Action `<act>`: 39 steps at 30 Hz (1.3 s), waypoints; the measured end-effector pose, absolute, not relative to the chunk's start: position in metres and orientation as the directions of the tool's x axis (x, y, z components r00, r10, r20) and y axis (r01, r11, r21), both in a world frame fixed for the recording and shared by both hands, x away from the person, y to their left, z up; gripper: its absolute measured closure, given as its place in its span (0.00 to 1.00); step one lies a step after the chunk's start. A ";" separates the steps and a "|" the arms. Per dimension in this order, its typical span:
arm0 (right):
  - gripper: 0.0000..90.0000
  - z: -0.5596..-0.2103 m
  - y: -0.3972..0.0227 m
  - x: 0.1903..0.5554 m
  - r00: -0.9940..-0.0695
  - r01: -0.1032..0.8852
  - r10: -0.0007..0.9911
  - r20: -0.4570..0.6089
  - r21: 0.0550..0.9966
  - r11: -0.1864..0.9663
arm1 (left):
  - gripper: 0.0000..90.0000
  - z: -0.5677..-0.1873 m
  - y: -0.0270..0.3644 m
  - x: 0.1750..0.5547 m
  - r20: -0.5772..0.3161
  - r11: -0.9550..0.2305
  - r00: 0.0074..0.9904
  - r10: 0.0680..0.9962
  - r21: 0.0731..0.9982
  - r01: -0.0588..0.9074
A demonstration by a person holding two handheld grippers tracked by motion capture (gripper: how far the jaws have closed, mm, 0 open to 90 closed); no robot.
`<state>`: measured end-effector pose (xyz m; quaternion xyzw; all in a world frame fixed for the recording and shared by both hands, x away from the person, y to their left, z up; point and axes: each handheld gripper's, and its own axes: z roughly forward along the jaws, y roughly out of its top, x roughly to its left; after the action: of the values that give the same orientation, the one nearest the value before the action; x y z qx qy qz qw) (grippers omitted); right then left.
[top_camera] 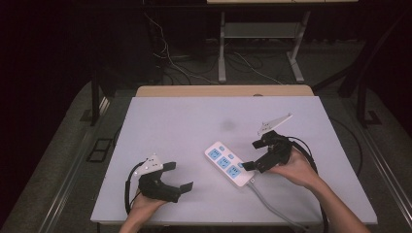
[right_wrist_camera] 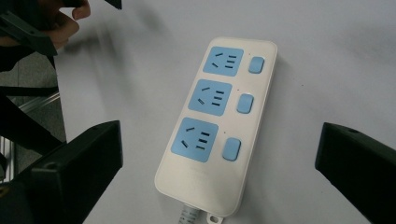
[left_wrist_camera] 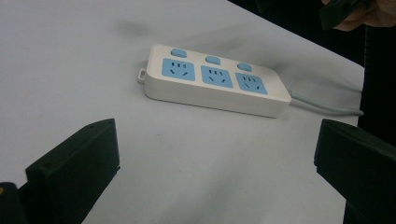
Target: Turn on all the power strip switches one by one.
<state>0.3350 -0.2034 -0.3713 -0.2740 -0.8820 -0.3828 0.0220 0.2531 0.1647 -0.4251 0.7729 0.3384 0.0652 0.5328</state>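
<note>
Power strip (top_camera: pixel 229 164) between 2 spread grippers

The left gripper (top_camera: pixel 178 176) is held low in the left hand (top_camera: pixel 143 204), and its two black jaws are spread wide apart with nothing between them. The right gripper (top_camera: pixel 253 155) is held in the right hand (top_camera: pixel 296 171), tilted downward, and its jaws are also kept wide apart.

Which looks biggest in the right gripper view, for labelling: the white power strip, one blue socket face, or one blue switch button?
1. White plastic power strip
2. Blue square socket face
3. Blue rounded switch button

The nearer sockets look slightly larger from perspective alone.
</note>
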 end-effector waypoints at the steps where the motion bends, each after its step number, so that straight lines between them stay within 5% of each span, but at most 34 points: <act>1: 0.08 -0.372 -0.203 0.335 -0.850 0.500 0.463 0.251 0.661 0.560 | 0.00 -0.425 0.165 0.253 -0.260 -0.203 0.762 0.593 0.868 0.453; 9: 0.41 -0.377 -0.201 0.339 -0.857 0.495 0.449 0.252 0.644 0.584 | 0.00 -0.425 0.165 0.253 -0.258 -0.204 0.762 0.594 0.868 0.453; 15: 0.76 -0.380 -0.197 0.341 -0.860 0.489 0.451 0.237 0.633 0.600 | 0.00 -0.425 0.165 0.253 -0.256 -0.207 0.764 0.592 0.868 0.452; 20: 0.91 -0.384 -0.193 0.341 -0.873 0.473 0.426 0.237 0.624 0.622 | 0.00 -0.425 0.165 0.253 -0.257 -0.207 0.765 0.591 0.868 0.452; 25: 0.99 -0.388 -0.189 0.343 -0.876 0.469 0.425 0.227 0.608 0.641 | 0.00 -0.425 0.164 0.253 -0.256 -0.210 0.767 0.589 0.868 0.451; 39: 1.00 -0.405 -0.177 0.351 -0.876 0.474 0.424 0.230 0.574 0.668 | 0.00 -0.425 0.165 0.253 -0.257 -0.209 0.766 0.589 0.868 0.451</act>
<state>0.3507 -0.1768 -0.4051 -0.2463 -0.9123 -0.3248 0.0385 0.2534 0.1648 -0.4253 0.7747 0.3358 0.0648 0.5318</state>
